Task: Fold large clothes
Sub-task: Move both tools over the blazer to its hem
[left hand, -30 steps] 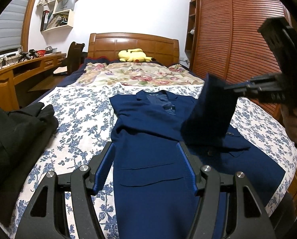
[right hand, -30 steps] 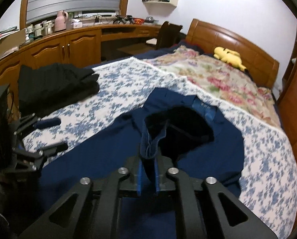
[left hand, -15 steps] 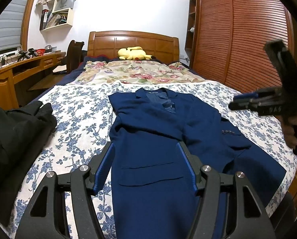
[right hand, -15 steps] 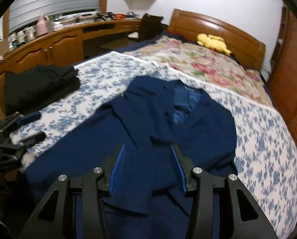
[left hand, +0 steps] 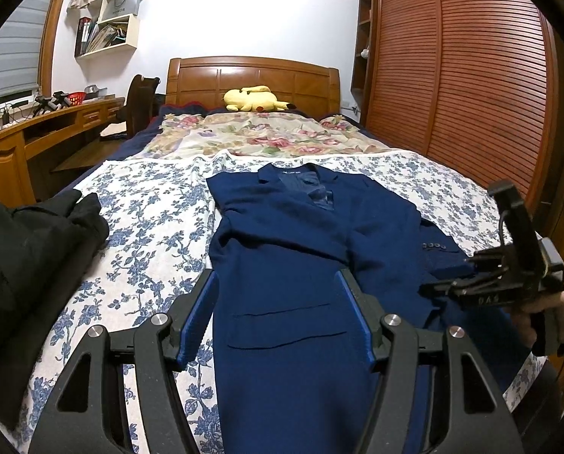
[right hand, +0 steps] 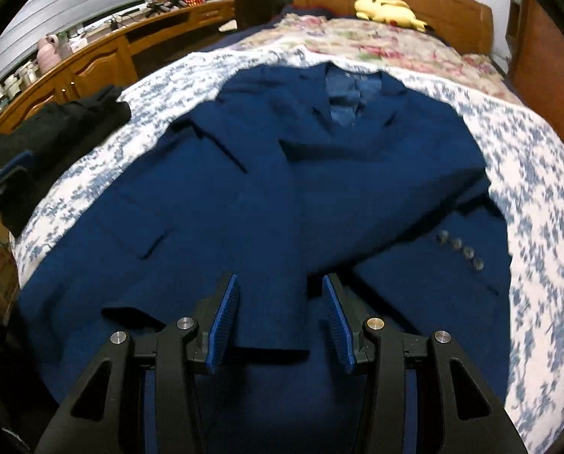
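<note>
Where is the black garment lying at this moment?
In both views the black garment lies bunched at the left edge of the floral bedsheet, beside the wooden desk and apart from the navy jacket.

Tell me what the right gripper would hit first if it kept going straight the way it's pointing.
Probably the navy blue suit jacket: the open right gripper points down at the sleeve folded across its front, with nothing between. Exact depth is unclear.
</note>
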`<action>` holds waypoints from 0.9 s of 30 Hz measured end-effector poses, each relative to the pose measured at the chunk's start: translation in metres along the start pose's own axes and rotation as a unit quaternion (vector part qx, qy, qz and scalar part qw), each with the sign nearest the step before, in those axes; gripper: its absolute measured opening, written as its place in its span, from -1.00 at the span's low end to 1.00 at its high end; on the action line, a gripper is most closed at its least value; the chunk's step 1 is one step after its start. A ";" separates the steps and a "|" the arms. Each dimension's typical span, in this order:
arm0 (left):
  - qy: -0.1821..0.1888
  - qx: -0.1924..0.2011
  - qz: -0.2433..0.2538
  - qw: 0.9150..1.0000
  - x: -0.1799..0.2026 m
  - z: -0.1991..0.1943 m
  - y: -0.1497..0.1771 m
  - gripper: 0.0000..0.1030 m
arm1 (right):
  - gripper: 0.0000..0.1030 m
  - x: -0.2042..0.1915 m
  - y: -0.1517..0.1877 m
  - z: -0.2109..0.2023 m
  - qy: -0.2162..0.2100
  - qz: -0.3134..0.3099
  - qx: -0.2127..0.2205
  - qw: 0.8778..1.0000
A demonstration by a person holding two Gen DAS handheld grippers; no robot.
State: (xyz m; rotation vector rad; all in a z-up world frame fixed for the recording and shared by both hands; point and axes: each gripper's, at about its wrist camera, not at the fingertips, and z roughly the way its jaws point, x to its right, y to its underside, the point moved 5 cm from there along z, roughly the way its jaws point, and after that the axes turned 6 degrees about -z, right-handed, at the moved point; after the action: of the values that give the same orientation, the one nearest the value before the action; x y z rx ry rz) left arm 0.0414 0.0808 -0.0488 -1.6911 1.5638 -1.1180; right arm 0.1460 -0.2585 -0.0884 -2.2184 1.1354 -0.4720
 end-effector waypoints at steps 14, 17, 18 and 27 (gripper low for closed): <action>-0.014 0.005 -0.006 1.000 -0.012 -0.006 -0.001 0.25 | -0.92 -0.027 -0.049 -0.010 -0.055 -0.030 0.046 0.997; -0.021 0.005 -0.011 1.000 -0.021 -0.008 -0.001 0.25 | -0.92 -0.045 -0.076 -0.010 -0.064 -0.047 0.063 0.995; -0.023 0.005 -0.012 1.000 -0.024 -0.009 0.000 0.25 | -0.92 -0.054 -0.086 -0.007 -0.067 -0.054 0.067 0.994; -0.038 0.006 -0.020 0.999 -0.045 -0.016 0.002 0.25 | -0.87 -0.116 -0.129 0.028 -0.094 -0.087 0.089 0.988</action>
State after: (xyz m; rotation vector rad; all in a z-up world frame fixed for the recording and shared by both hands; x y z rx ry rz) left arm 0.0287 0.1263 -0.0513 -1.7442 1.4805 -1.0681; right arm 0.1734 -0.0946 -0.0304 -2.1619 0.7744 -0.4098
